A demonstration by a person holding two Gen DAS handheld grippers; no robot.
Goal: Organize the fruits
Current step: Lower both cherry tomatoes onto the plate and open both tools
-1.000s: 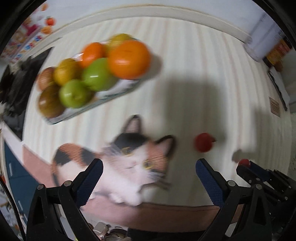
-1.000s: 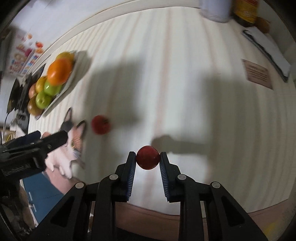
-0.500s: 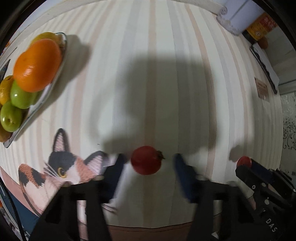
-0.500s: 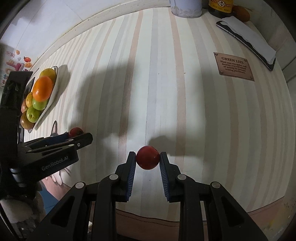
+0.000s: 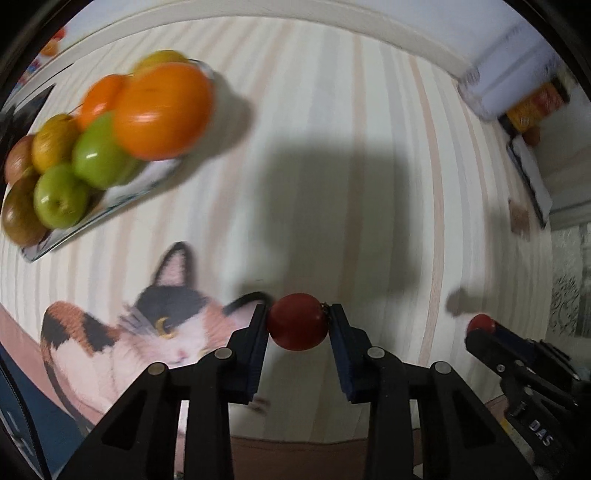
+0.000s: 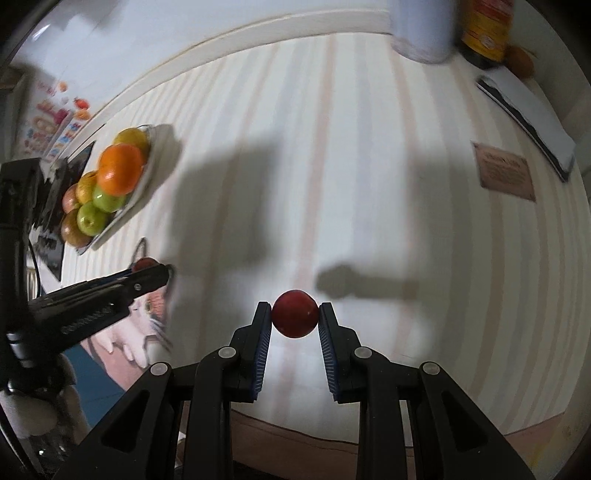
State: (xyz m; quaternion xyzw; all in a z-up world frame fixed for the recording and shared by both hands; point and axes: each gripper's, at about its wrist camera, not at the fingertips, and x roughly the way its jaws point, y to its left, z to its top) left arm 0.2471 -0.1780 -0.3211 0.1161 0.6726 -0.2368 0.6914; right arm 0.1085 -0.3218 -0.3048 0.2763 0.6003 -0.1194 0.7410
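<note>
My left gripper [image 5: 297,321] is shut on a small red fruit [image 5: 297,326] with a dark stem end, held above the striped tablecloth by the printed cat. My right gripper [image 6: 294,318] is shut on a second small red fruit [image 6: 294,314]. In the left wrist view the right gripper [image 5: 480,326] shows at the lower right with its red fruit at the tip. In the right wrist view the left gripper [image 6: 147,273] reaches in from the left. A plate [image 5: 122,195] at the upper left holds oranges [image 5: 162,109], green apples [image 5: 99,155] and brownish fruits.
The cat picture [image 5: 147,325] on the cloth lies below the plate [image 6: 136,195]. At the table's far right stand a pale cylinder [image 6: 421,29], a dark jar [image 6: 487,29], a flat black-and-white object [image 6: 528,107] and a small brown label [image 6: 504,171].
The left gripper went from wide open over the cat picture to the red fruit, shut on it and lifted it. The right gripper kept its fruit throughout.
</note>
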